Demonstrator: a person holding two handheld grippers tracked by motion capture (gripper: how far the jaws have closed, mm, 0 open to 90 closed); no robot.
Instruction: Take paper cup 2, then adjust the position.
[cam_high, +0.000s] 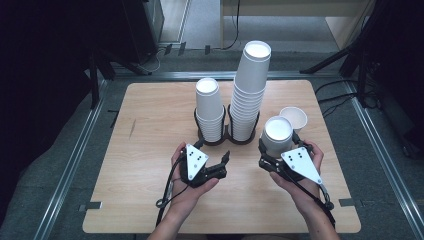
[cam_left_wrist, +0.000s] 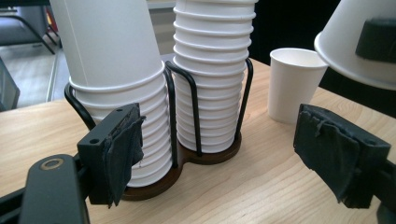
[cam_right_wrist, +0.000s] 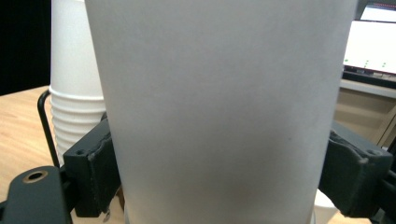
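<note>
High view: right tongs (cam_high: 270, 159) clamped on inverted paper cup (cam_high: 277, 135), above worktop (cam_high: 150, 150). Left gripper view: left tongs (cam_left_wrist: 233, 154) wide apart, empty, facing 2-stack cup holder (cam_left_wrist: 187, 158). Right gripper view: over-squeezing probably crushes the cup wall.

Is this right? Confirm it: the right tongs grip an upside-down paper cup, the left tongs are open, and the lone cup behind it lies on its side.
One thing is wrong: the lone cup stands upright, mouth up, as the left gripper view shows. The right tongs do grip an upside-down paper cup, and the left tongs are open.
</note>
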